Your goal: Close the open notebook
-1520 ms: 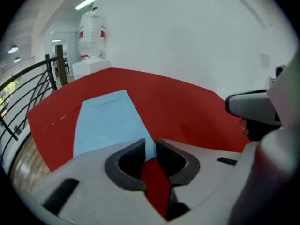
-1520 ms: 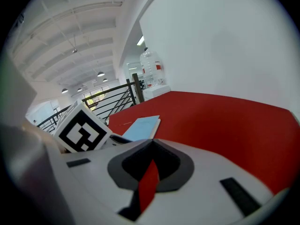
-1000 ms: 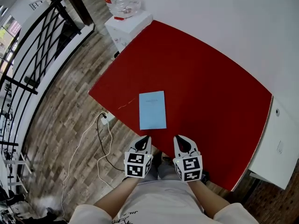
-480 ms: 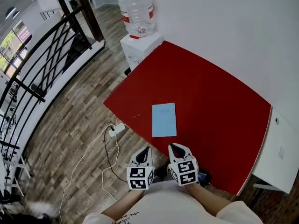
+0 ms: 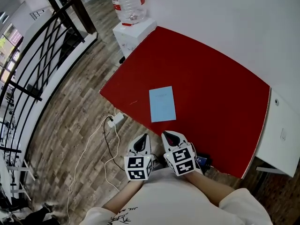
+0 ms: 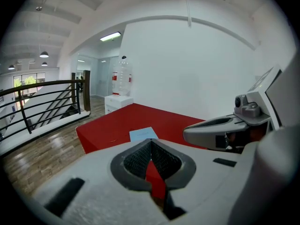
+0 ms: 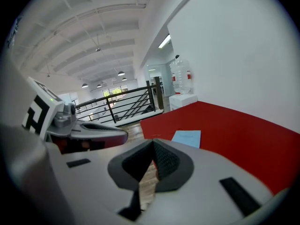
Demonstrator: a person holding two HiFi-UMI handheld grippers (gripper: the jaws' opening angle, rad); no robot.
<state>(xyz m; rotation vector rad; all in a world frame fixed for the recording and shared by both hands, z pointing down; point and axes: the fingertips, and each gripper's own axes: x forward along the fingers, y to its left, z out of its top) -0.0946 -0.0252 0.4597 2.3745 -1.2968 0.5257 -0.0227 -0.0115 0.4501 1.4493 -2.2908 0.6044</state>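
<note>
A light blue notebook (image 5: 162, 103) lies flat with its cover shut on the red table (image 5: 211, 78), close to the near edge. It also shows in the left gripper view, notebook (image 6: 143, 134), and the right gripper view, notebook (image 7: 186, 137). My left gripper (image 5: 144, 137) and right gripper (image 5: 166, 135) hang side by side in front of my body, short of the table edge and apart from the notebook. Both are shut with nothing between the jaws. Each gripper view shows its own tips meeting, left gripper (image 6: 150, 142), right gripper (image 7: 153, 142).
A white water dispenser (image 5: 133, 29) with a bottle stands off the table's far left corner. A white cabinet (image 5: 281, 135) flanks the right side. A black railing (image 5: 42, 64) runs along the left. A power strip and white cable (image 5: 115, 121) lie on the wooden floor.
Both grippers have risen a little and come closer together, the right one shifting toward the left. The notebook lies unmoved and closed; the head view has shifted.
</note>
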